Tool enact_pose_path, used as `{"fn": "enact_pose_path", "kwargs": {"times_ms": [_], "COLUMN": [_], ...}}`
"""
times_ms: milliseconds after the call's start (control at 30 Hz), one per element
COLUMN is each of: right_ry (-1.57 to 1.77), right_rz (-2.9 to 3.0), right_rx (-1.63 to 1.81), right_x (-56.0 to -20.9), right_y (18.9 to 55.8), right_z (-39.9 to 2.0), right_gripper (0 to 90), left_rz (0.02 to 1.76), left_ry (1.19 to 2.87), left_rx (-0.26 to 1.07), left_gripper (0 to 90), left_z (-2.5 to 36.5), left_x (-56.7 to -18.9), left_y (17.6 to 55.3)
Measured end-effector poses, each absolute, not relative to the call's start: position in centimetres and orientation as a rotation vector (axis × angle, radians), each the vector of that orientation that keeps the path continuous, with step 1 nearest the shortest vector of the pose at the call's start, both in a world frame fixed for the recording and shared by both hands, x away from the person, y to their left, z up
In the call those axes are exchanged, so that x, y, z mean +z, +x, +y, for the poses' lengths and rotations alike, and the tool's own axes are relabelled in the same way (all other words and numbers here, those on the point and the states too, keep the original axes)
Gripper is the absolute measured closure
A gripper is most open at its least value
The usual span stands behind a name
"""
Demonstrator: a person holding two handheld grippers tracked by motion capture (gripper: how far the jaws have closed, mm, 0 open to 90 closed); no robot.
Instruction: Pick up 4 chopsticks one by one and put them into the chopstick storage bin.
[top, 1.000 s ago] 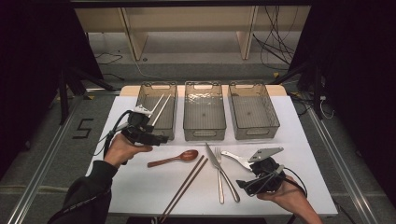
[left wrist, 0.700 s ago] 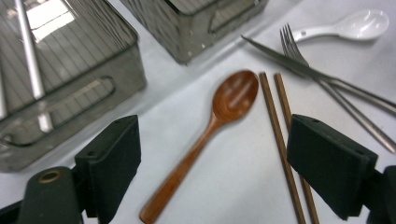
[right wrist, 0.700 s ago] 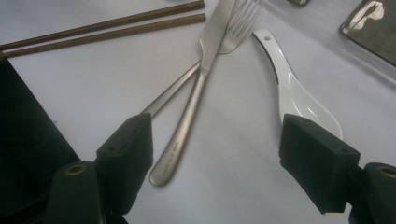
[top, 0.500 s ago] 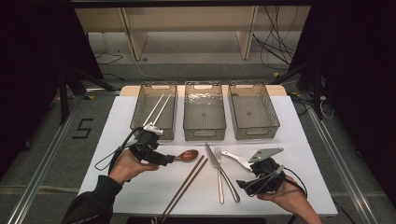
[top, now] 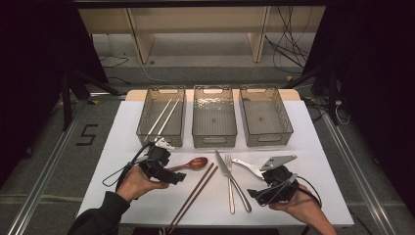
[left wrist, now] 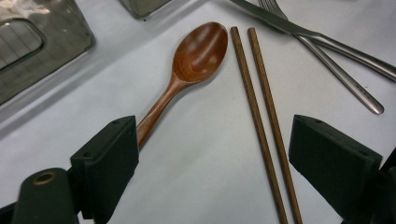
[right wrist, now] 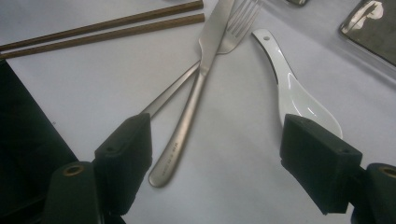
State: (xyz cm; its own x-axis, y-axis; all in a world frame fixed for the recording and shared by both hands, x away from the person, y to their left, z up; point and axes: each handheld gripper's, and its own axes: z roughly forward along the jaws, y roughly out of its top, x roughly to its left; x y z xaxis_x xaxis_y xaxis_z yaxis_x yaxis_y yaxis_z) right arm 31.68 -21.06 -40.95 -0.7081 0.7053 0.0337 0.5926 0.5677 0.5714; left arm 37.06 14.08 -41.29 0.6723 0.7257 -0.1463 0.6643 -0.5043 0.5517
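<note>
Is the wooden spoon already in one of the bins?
No, the wooden spoon lies on the white table, in front of the bins, next to the left gripper.

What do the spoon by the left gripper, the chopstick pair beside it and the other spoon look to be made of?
Brown spoon: apparently wood, lacquered smooth; grain and soft highlights on the bowl. Brown chopsticks: likely wood or bamboo, matte, with fine lengthwise streaks. White spoon: probably glazed ceramic, possibly melamine; glossy, thick-walled, with a hole in the handle.
</note>
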Motion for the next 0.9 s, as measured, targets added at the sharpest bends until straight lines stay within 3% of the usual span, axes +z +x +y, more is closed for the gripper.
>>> {"fn": "enact_pose_path", "kwargs": {"times_ms": [500,900], "right_ry": [1.089,1.083], "right_rz": [2.610,2.613], "right_rx": [0.834,0.831], "right_x": [-41.1,-41.0], "right_y": [31.6,31.6], "right_z": [-21.1,-21.0], "right_gripper": [25.3,25.3], "left_rz": [1.054,1.057], "left_ry": [2.394,2.452], "left_rx": [0.129,0.074], "left_gripper": [15.8,22.6], "left_z": [13.3,12.1], "left_x": [-41.9,-43.4], "left_y": [35.7,34.7]}}
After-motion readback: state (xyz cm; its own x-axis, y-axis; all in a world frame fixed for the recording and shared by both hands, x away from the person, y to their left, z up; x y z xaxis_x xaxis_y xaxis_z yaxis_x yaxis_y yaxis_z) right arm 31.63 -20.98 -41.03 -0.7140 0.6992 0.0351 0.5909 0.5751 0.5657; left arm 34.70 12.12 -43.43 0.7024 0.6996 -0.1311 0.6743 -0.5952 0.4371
